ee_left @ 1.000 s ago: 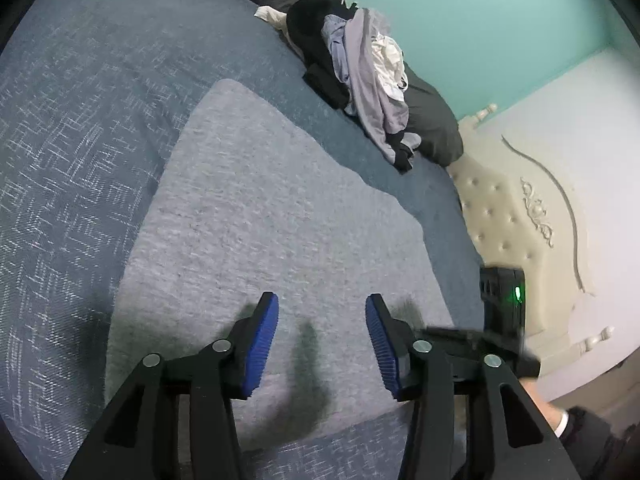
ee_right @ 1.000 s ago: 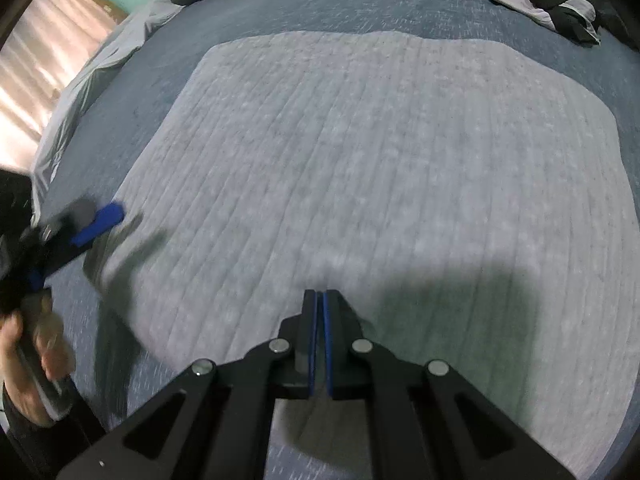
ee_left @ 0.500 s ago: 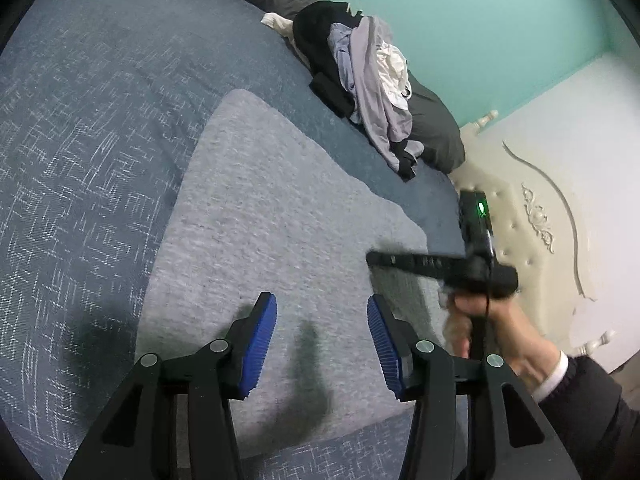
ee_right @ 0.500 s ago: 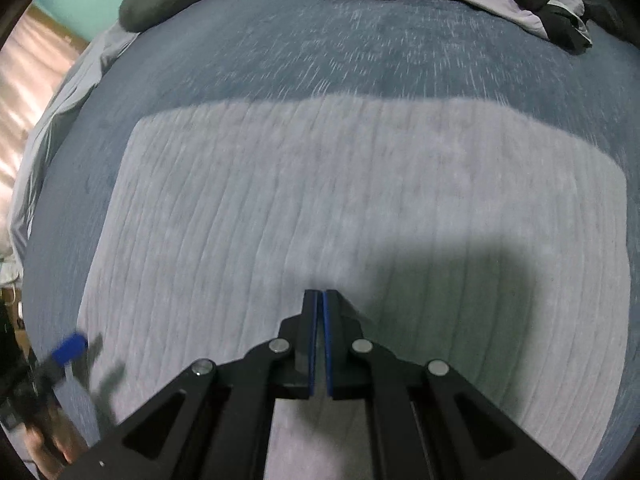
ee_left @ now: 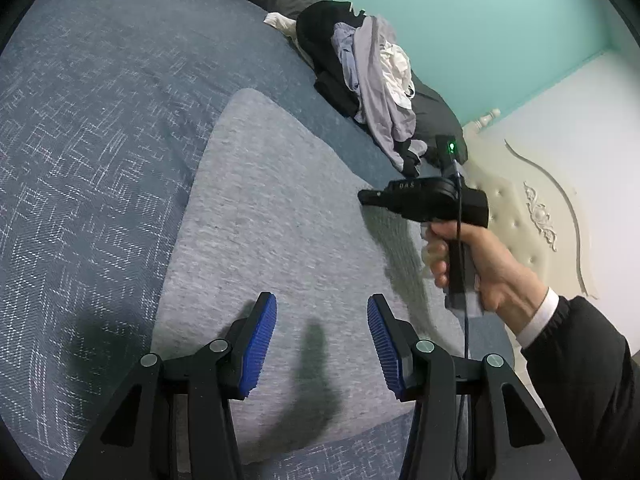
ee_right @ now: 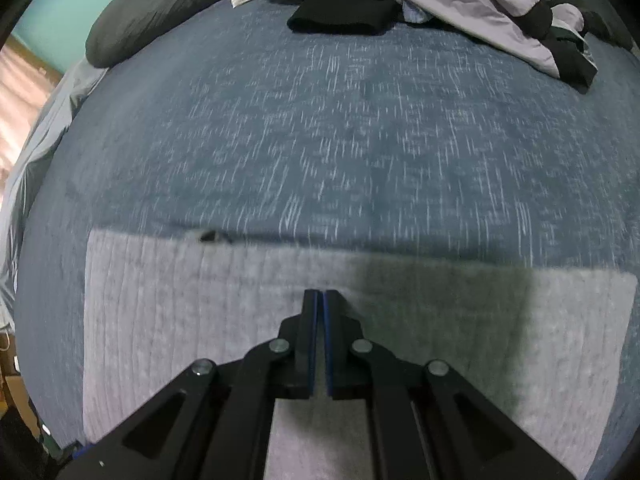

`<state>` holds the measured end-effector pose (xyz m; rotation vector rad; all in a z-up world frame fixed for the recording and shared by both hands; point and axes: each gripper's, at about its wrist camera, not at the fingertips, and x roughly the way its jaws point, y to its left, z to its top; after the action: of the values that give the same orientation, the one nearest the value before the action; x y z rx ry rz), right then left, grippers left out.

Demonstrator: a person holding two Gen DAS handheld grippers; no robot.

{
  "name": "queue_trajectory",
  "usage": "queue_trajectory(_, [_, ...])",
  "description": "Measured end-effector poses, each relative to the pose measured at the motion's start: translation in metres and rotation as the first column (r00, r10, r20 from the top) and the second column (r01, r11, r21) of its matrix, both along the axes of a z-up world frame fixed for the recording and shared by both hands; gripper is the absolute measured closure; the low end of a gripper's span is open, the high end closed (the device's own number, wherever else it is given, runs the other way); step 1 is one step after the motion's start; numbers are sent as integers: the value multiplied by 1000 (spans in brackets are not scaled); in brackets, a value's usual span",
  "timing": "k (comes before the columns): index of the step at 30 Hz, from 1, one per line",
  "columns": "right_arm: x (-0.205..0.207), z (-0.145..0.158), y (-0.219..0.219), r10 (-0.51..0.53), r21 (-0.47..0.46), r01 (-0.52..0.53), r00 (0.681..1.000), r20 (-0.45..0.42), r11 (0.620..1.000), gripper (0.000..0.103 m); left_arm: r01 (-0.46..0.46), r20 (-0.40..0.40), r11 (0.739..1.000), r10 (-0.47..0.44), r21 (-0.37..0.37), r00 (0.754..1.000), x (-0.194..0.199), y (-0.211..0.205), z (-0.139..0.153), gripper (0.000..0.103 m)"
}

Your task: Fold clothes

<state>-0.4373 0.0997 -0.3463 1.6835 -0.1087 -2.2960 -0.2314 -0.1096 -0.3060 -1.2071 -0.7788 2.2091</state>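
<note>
Grey knit garment lies flat and folded on the blue patterned bedspread, near the middle of the bed. Left gripper hovers over the garment's near part, fingers spread wide, grasping nothing, blue pads facing each other. Right gripper is above the garment's far edge, fingers pressed together with nothing visible between them; in the left wrist view the person's right hand holds its handle, black sleeve with white cuff showing. Right wrist view is motion-blurred. Pile of unfolded clothes (black, lilac, white) sits well apart at the head of the bed, against dark grey pillows. Cream tufted headboard and teal wall behind.
</note>
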Motion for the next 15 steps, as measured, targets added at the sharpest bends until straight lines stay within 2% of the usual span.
queue_trajectory(8, [-10,4,-2,-14,-10,14,1000,-3,1000,99,-6,-2,1000,6,-1,1000,-2,-5,-1,51])
queue_trajectory(15, [30,7,-3,34,14,-35,998,47,999,99,-10,-22,1000,9,-8,1000,1,-5,5,51])
